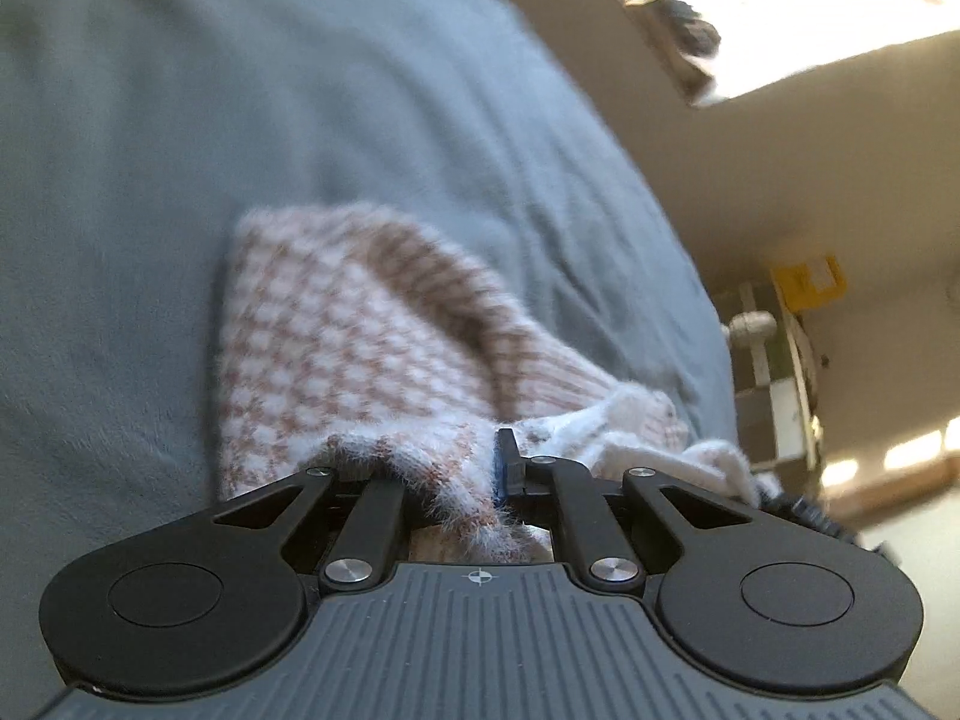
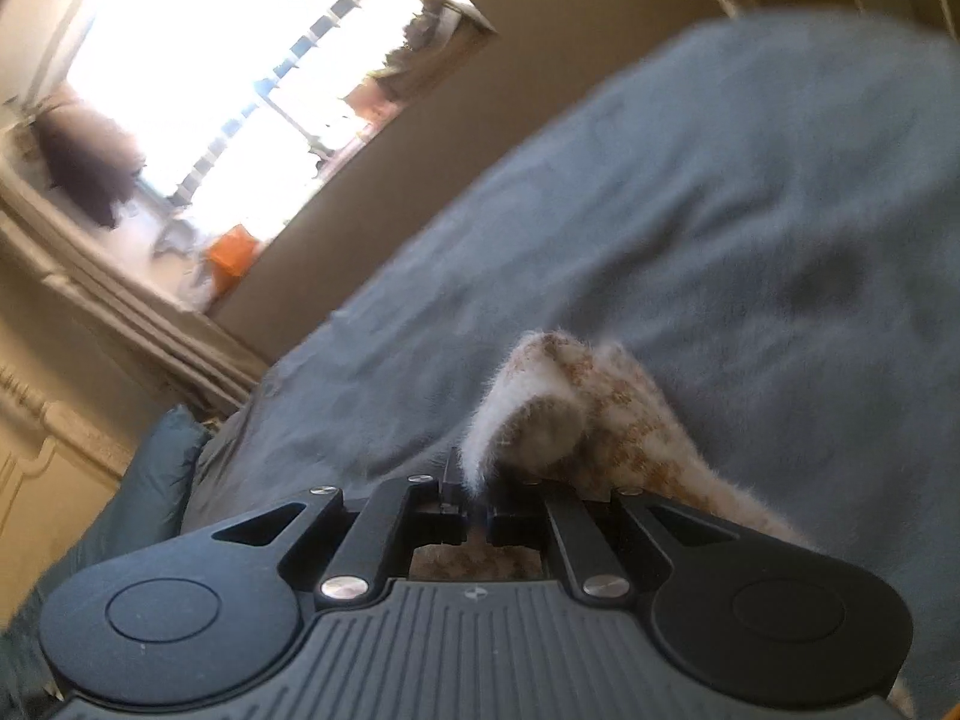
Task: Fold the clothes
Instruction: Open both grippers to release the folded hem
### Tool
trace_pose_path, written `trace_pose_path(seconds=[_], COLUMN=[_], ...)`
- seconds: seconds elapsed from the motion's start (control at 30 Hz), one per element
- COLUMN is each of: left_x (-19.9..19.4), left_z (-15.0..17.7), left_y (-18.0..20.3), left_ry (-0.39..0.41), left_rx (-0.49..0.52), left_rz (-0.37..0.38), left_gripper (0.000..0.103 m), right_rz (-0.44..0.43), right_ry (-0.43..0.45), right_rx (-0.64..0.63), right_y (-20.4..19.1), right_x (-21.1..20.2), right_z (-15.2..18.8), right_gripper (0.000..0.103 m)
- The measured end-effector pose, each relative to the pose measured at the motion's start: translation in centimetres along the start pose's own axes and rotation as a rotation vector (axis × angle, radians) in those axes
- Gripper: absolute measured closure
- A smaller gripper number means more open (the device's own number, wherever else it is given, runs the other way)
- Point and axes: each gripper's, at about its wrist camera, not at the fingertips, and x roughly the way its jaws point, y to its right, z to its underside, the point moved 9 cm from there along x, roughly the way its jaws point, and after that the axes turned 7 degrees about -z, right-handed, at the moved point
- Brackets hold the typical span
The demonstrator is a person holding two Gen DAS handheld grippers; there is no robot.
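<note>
Left tongs (image 1: 474,480) clamped on fuzzy edge of a pink-and-white checked knit sweater (image 1: 336,336), fabric bunched between the jaws and draped over them. Right tongs (image 2: 477,510) pinched on another fluffy edge of the same sweater, cloth curling up past the jaws. Sweater lies across a grey-blue blanket (image 1: 210,120) on a bed. Both views motion-blurred; bright window (image 2: 228,60) behind.

the sweater (image 1: 360,348) lies on the bed (image 1: 180,150), stretching ahead of the left hand-held gripper (image 1: 456,474). a fold of it stands up just before the right hand-held gripper (image 2: 477,516), with the window (image 2: 240,90) behind the bed.
</note>
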Motion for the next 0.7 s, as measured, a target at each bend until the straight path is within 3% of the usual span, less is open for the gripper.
trace_pose_path(seconds=[0.1, 0.17, 0.23, 0.27, 0.33, 0.53, 0.7], left_x=[0.6, 0.5, 0.0, -0.4, -1.3, -4.7, -7.5], left_z=[0.0, -0.1, -0.3, -0.5, -1.0, -1.9, 2.7], left_y=[-1.4, -2.0, -2.6, -2.7, -2.8, -2.3, -0.1], left_ry=[-0.042, -0.069, -0.075, -0.067, -0.040, 0.059, -0.022], left_rx=[-0.126, -0.223, -0.324, -0.360, -0.395, -0.411, -0.187], left_rz=[0.058, 0.121, 0.180, 0.205, 0.236, 0.278, 0.224], left_gripper=[0.090, 0.083, 0.065, 0.061, 0.046, 0.039, 0.038], right_rz=[0.013, 0.022, 0.024, 0.018, 0.001, -0.053, -0.247], right_ry=[-0.023, -0.038, -0.050, -0.054, -0.051, -0.042, -0.059], right_rx=[0.046, 0.073, 0.099, 0.112, 0.148, 0.252, 0.327], right_y=[1.2, 1.9, 2.5, 2.7, 2.9, 3.4, 1.8], right_x=[0.9, 1.3, 1.5, 1.4, 0.9, -1.8, -6.9], right_z=[0.4, 0.7, 0.9, 0.9, 0.9, 1.1, 2.4], right_gripper=[0.083, 0.054, 0.052, 0.047, 0.041, 0.034, 0.034])
